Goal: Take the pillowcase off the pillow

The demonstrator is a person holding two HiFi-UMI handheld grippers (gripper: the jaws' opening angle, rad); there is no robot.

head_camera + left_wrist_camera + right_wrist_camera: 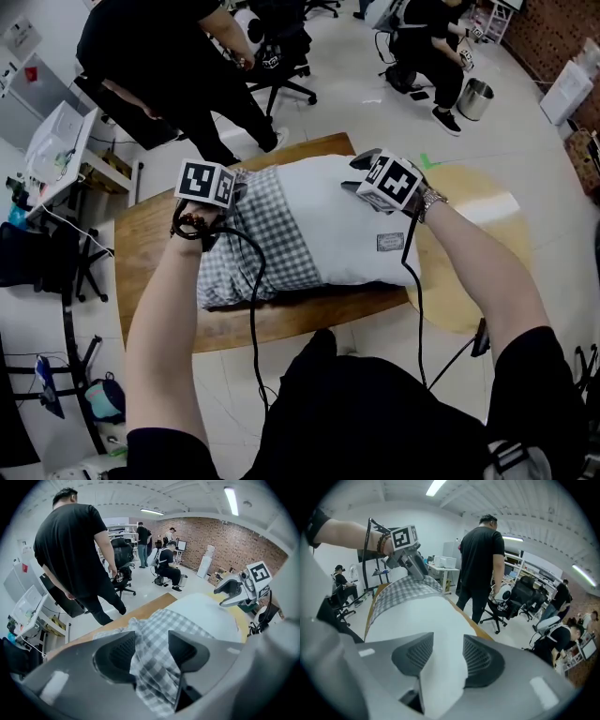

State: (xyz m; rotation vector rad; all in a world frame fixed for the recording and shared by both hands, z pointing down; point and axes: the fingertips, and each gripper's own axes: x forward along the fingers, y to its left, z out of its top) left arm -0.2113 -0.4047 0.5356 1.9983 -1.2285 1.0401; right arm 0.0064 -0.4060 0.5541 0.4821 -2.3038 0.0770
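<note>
Pillowcase (174,620) betw. L gripper (151,641) jaws, pillow (417,613) betw. R gripper (448,645) jaws

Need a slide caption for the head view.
Head view: left gripper open astride the checked pillowcase, right gripper open astride the white pillow it partly covers, on a wooden table.

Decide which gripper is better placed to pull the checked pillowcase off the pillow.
Left: the left gripper has the checked pillowcase between its open jaws, while the right gripper straddles the bare white pillow, likely better for steadying it.
</note>
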